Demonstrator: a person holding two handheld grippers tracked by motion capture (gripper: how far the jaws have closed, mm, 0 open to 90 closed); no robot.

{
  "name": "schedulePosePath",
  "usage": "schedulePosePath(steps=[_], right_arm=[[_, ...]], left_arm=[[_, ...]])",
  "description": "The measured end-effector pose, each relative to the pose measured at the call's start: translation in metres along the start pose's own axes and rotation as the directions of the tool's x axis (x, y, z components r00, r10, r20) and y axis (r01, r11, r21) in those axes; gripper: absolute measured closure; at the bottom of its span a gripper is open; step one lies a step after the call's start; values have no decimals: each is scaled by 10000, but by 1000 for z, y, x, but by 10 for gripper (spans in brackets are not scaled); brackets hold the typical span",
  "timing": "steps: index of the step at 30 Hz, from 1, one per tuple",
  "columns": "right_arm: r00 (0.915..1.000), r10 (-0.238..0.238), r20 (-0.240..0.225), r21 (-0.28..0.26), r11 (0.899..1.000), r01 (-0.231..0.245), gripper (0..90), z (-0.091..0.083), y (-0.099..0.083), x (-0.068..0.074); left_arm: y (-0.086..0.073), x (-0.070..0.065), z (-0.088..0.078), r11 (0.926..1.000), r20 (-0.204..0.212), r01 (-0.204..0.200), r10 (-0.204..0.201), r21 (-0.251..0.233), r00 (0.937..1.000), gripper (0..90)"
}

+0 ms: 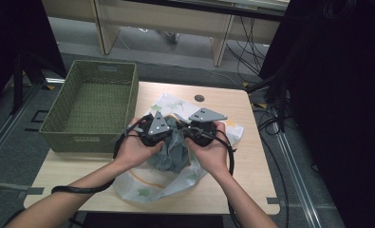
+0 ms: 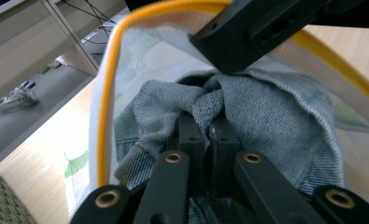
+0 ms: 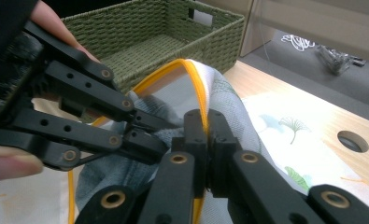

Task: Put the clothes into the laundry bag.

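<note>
Stuffing the faded blue denim garment (image 2: 266,116) into the white leaf-print mesh laundry bag (image 1: 152,183) on the table: my left gripper (image 2: 204,128) pinches denim, my right gripper (image 3: 204,128) clamps the bag's yellow rim (image 3: 198,91). Denim mostly inside; closing remains, I judge.

Dim high view, dark edges; brighter close views, near parts slightly soft

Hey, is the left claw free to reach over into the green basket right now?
Probably not yet. The left claw is shut on the denim, which sits inside the bag whose rim the right claw grips. The basket is close by and open-topped.
</note>
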State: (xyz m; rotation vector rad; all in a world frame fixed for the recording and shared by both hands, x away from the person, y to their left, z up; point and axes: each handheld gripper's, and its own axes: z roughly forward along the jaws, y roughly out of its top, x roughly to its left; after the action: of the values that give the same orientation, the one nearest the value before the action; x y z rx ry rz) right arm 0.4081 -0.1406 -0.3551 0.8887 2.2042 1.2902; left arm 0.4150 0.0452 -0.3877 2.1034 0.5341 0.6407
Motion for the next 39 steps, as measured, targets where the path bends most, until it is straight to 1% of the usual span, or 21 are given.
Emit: schedulePosePath(steps=[7,9,10,16,18,19,20,21,22,23,24,27,28,30,31,32,34,35,37,39], right_arm=[[10000,34,-14,70,10000,-34,896,1,-1,0],[10000,30,-7,78,10000,-30,896,1,-1,0],[10000,79,3,109,9999,-79,897,1,-2,0],[9999,97,120,183,9998,-99,897,2,-4,-4],[9997,224,127,249,9994,-227,896,2,-5,-5],[9998,104,163,239,9997,-108,896,3,-6,-6],[9998,102,164,261,9996,-106,896,3,-6,-6],[9998,142,121,299,9994,-146,896,3,-7,-6],[9998,113,171,299,9995,-118,896,3,-7,-6],[9998,114,183,311,9994,-119,896,3,-7,-7],[9997,131,202,322,9994,-138,896,3,-7,-7],[9996,138,239,384,9992,-148,896,4,-9,-8],[9995,171,270,427,9989,-183,896,4,-9,-8],[9996,78,273,454,9989,-91,896,4,-10,-8],[9997,106,226,481,9988,-116,896,5,-11,-9],[9996,82,278,484,9988,-96,895,5,-11,-9],[9995,96,301,493,9987,-110,895,4,-11,-10],[9995,89,297,492,9987,-104,895,4,-11,-10],[9994,111,316,468,9988,-126,895,3,-11,-10],[9994,115,333,446,9989,-130,895,2,-10,-11]], left_arm=[[-7,-2,8,9999,-125,-116,118,91,9999,856],[-11,-4,13,9998,-237,-174,174,2,9996,854],[-13,-5,15,9995,-235,-297,299,115,9993,854],[-25,-12,33,9972,-162,-590,598,448,9981,853],[-28,-15,39,9962,-105,-682,688,539,9976,851],[-30,-16,42,9954,-95,-763,770,571,9970,849],[-31,-18,45,9942,-105,-879,887,615,9960,847],[-32,-19,48,9936,-97,-911,919,669,9957,845],[-34,-20,50,9922,-61,-998,1006,740,9949,843],[-35,-22,54,9929,-37,-930,936,747,9956,842],[-37,-22,56,9915,8,-983,986,855,9951,841],[-41,-23,64,9904,26,-965,968,986,9953,835],[-41,-23,65,9910,73,-913,910,978,9958,831],[-41,-22,65,9912,178,-876,863,990,9961,819],[-41,-22,65,9922,228,-831,813,934,9964,805],[-41,-21,62,9914,309,-886,860,966,9958,779],[-40,-21,57,9951,402,-675,647,728,9971,709],[-38,-20,52,9962,479,-614,585,613,9971,656],[-35,-21,41,9984,651,-476,457,289,9968,536],[-30,-21,26,9988,733,-475,480,-78,9962,461]])
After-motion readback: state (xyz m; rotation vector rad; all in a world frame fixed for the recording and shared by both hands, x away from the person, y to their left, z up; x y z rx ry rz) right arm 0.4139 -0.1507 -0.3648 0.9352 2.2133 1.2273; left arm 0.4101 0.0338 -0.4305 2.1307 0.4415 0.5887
